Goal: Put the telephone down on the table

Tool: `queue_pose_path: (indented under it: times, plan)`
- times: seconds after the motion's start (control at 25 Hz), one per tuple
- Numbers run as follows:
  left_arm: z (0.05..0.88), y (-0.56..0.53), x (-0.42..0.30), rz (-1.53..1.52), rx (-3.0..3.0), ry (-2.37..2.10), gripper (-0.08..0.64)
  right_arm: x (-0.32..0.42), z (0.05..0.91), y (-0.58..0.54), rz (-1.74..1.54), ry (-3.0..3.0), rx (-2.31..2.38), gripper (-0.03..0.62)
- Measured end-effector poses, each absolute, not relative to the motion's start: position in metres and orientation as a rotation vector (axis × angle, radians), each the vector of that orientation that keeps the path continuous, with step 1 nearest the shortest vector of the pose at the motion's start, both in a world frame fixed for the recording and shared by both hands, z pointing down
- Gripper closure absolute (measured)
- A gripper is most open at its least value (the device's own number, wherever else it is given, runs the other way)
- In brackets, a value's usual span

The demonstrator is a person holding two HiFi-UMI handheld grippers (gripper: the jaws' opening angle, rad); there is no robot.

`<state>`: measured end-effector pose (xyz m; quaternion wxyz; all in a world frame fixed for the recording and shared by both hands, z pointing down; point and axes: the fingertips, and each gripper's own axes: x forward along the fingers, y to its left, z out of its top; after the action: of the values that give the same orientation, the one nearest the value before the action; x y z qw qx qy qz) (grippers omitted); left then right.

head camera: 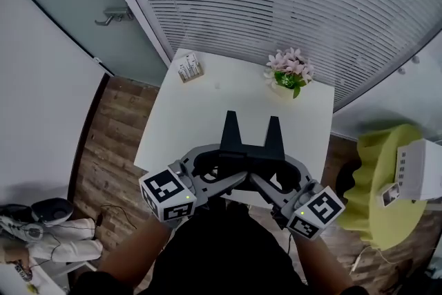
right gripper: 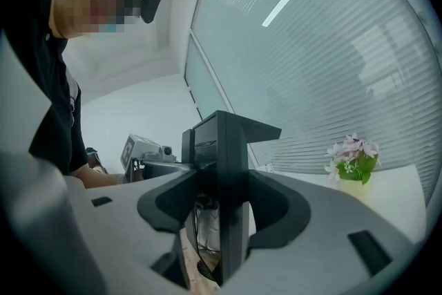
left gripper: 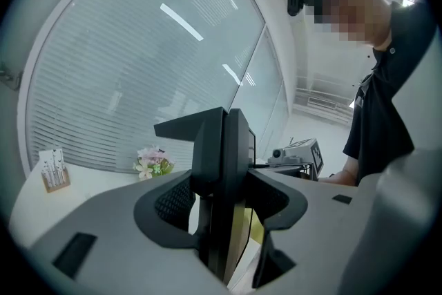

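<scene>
No telephone shows in any view. My left gripper [head camera: 230, 122] and right gripper [head camera: 274, 126] are held side by side over the near edge of the white table [head camera: 207, 107], both pointing toward the window. In the left gripper view the left gripper [left gripper: 222, 141] has its black jaws pressed together with nothing between them. The right gripper [right gripper: 219, 141] looks the same in its own view, jaws closed and empty. Each gripper view catches the other gripper: the right gripper [left gripper: 297, 152] and the left gripper [right gripper: 141, 148].
A pot of pink flowers [head camera: 290, 72] stands at the table's far right corner, and a small card holder [head camera: 189, 68] at the far left. A yellow stool [head camera: 380, 190] bearing a white box [head camera: 418, 169] is to the right. Shoes [head camera: 34, 217] lie on the floor at left.
</scene>
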<state>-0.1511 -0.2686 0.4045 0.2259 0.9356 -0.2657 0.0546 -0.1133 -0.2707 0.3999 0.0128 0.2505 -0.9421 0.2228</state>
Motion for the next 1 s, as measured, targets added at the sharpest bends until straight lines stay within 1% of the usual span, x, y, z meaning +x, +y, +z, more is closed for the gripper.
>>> queue_pose_path:
  times: [0.48, 1.0]
  plan:
    - [0.513, -0.309, -0.165, 0.221, 2.377, -0.505, 0.319, -0.127, 0.505, -0.308, 0.964, -2.703, 0.931, 0.347]
    - [0.595, -0.344, -0.160, 0.259, 2.247, -0.401, 0.319, -0.122, 0.586, -0.343, 1.148, -2.549, 0.987, 0.347]
